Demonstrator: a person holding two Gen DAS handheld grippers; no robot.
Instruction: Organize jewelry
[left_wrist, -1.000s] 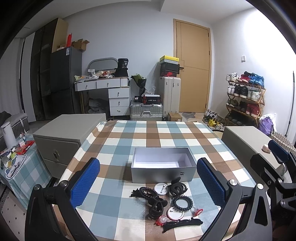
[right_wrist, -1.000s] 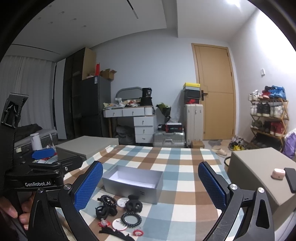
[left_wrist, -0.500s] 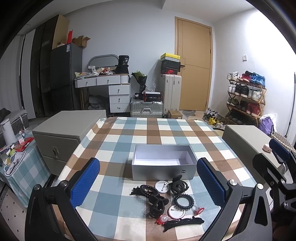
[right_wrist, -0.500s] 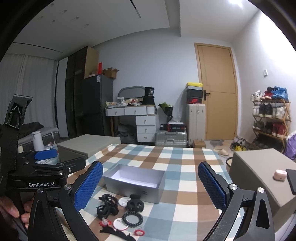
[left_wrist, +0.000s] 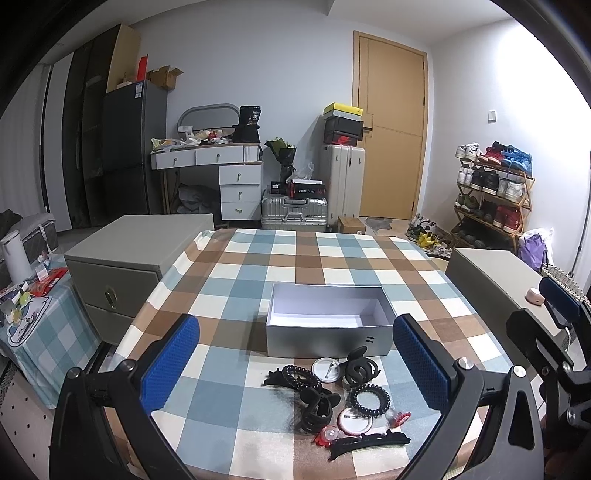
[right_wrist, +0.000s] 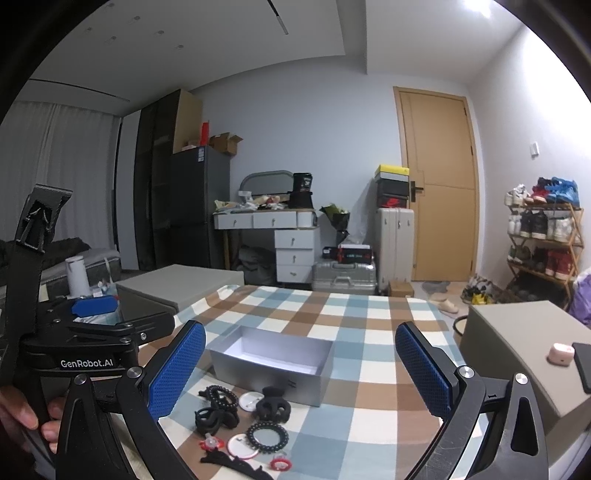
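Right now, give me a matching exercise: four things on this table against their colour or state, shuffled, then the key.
Things:
1. grey box
2. spiral hair tie
3. long hair clip
4. left gripper

States:
A. black coil, lying flat
B. open, holding nothing
C. lidless, white inside, nothing in it
D. black, nearest the table's front edge

Pairs: 1-C, 2-A, 3-D, 4-B

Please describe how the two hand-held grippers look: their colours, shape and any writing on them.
Each hand-held gripper has a black frame with two fingers that carry blue, dotted pads and silver screws at the joints. In the right wrist view, the left hand-held gripper shows white "GenRobot.AI" lettering on its black body. Bare fingertips of the person's left hand are visible; no sleeve or cable is seen.
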